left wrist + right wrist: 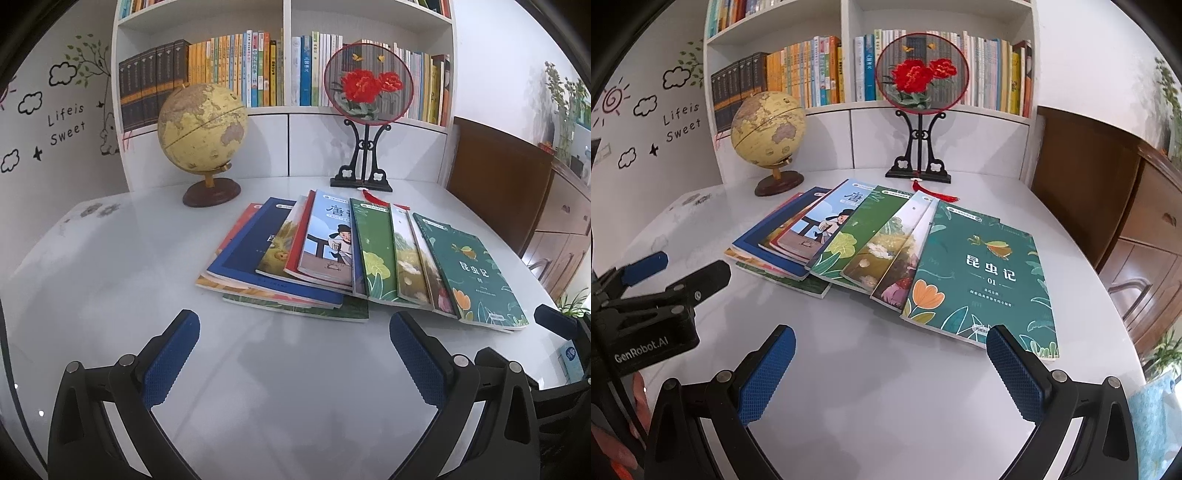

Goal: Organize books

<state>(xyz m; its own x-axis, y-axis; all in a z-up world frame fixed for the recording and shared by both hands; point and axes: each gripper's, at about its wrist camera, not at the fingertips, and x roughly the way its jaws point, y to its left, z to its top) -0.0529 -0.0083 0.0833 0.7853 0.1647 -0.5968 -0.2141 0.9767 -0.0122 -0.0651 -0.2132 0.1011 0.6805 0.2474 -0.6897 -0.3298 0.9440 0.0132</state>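
Paperback books lie fanned and overlapping on the glossy white table (110,295), from a dark green insect-cover book (982,273) at the right end to a navy blue book (255,254) on the left. Behind them stand a yellow globe on a brown base (202,129) and a round red-flower fan on a black stand (367,85). Left gripper (294,334) and right gripper (891,341) both hover near the books' front edge, fingers spread, holding nothing.

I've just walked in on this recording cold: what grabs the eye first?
The fan of overlapping books spread mid-table, the dark green insect book nearest the right tongs. Behind them stand a yellow globe at left and a round fan with red flowers on a black stand.
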